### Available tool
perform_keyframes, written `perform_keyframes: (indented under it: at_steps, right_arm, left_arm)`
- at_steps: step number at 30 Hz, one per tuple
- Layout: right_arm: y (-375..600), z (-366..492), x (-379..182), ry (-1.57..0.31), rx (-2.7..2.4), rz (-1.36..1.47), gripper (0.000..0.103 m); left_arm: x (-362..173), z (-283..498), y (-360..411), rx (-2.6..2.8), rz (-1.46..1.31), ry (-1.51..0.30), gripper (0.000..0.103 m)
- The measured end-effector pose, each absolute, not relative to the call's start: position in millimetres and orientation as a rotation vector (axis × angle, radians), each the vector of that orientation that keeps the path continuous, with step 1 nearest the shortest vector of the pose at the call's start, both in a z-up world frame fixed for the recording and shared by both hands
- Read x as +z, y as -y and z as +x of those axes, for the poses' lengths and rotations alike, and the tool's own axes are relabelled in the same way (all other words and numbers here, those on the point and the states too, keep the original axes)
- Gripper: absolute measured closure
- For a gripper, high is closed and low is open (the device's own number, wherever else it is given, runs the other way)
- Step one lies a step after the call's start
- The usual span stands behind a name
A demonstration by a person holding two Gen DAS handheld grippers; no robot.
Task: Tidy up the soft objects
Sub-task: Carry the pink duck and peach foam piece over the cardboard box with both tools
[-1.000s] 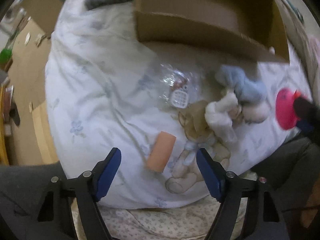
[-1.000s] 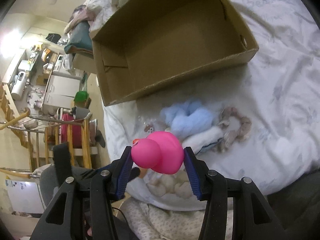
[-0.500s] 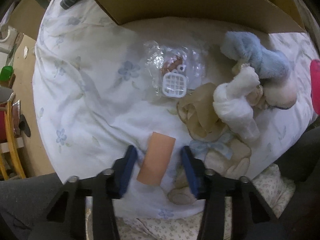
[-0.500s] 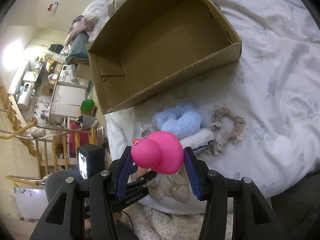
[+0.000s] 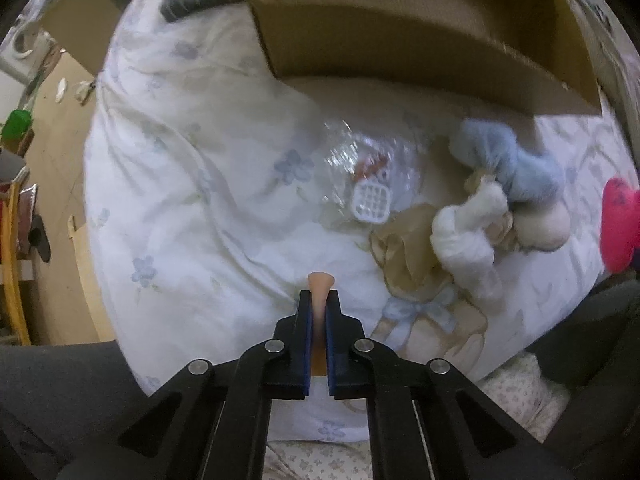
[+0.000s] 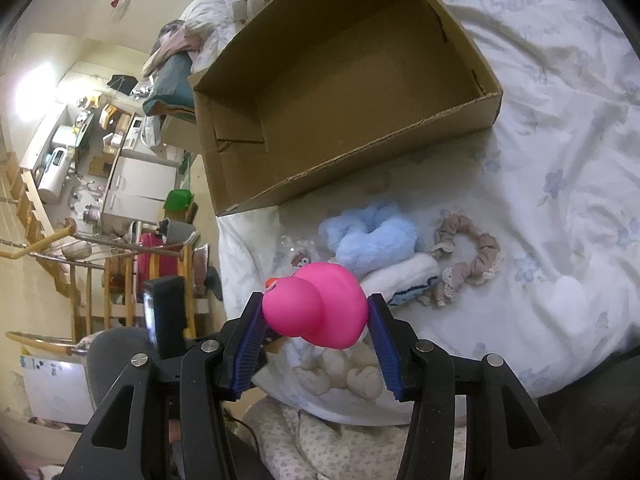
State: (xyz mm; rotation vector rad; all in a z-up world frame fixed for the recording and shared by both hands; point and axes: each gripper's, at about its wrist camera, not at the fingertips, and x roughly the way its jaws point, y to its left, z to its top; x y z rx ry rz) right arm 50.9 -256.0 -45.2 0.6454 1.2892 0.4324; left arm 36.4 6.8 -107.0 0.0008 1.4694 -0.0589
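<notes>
Left gripper [image 5: 319, 312], jaws pinched almost fully together on a thin peach foam piece [image 5: 320, 285], over the bed's [image 5: 192, 184] near edge. Right gripper [image 6: 316, 318], jaws held wide by one pink rubber duck [image 6: 320, 310], also near that edge. One cardboard box [image 6: 344, 92], nothing visible inside, lies farther in. Still on the bed: one blue plush item [image 6: 372, 240], one white knotted cloth [image 5: 466, 232], one beige scrunchie [image 6: 468, 258], one clear packet [image 5: 370, 178]. Risks, judged: the squashed foam may slide out of its narrow grip; the rounded duck may squirt from the pads; either could fall off the near edge
</notes>
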Motion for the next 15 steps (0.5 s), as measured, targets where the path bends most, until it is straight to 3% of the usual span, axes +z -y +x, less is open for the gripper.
perform_keyframes:
  at_steps: [15]
  right_arm:
    - [267,43,-27,-1.19,0.398,0.6,0.049]
  left_arm:
    - [-23,46,-27,-0.007,-0.186,-1.242,0.098]
